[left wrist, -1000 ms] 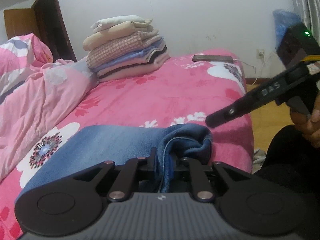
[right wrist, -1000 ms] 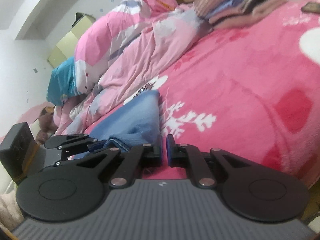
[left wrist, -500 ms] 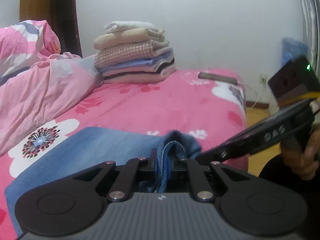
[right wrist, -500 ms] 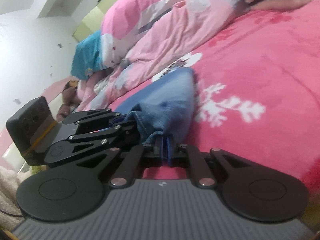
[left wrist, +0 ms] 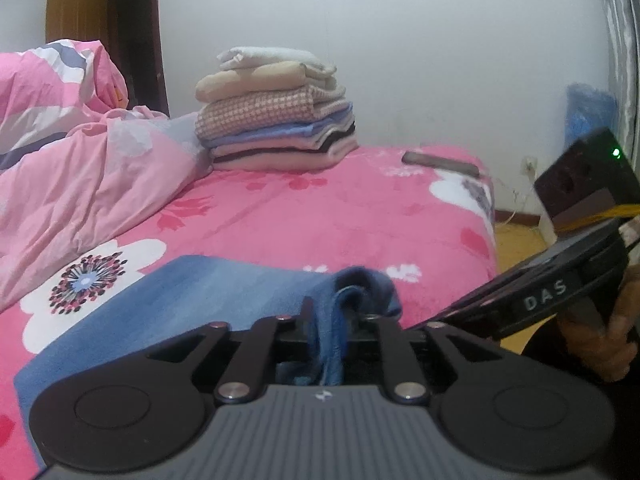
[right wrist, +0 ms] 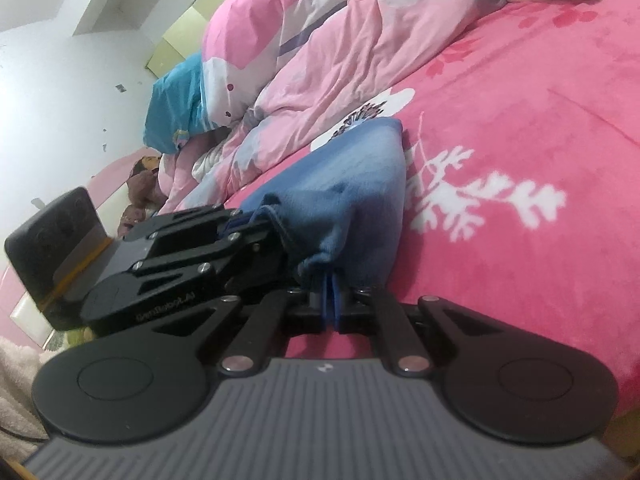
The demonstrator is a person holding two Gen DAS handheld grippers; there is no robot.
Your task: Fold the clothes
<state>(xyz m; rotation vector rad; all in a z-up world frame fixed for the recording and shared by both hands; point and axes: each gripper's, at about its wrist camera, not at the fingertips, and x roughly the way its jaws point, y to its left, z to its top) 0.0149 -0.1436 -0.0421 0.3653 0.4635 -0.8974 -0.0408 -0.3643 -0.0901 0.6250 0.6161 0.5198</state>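
Here the left gripper (left wrist: 338, 312) has its jaws opening, parted a little, with a bunched fold of the blue denim garment (left wrist: 208, 292) still hanging between them; the cloth lies against the left finger and clear of the right one. The right gripper (right wrist: 329, 296) is closed down tight, its blue pads nipping a thin hem of the same garment (right wrist: 352, 200). The two grippers sit just beside each other at the garment's near corner.

Denim: soft, faded mid-blue, stitched hem visible, gathered into a lump at the grippers and lying flat beyond, spread on the near part of the bed. Gripper bodies: matte black linkage arms with metal pins, ribbed grey housing.

The blanket (left wrist: 360, 216) under the garment is bright pink fleece, plush, printed with white flowers. To the left lies a rumpled pale pink quilt (left wrist: 80, 176), thin and creased. At the far side stands a stack of folded clothes (left wrist: 276, 120), knit and checked fabrics, cream to pink. A dark flat phone (left wrist: 440, 163) lies near the far right edge of the bed
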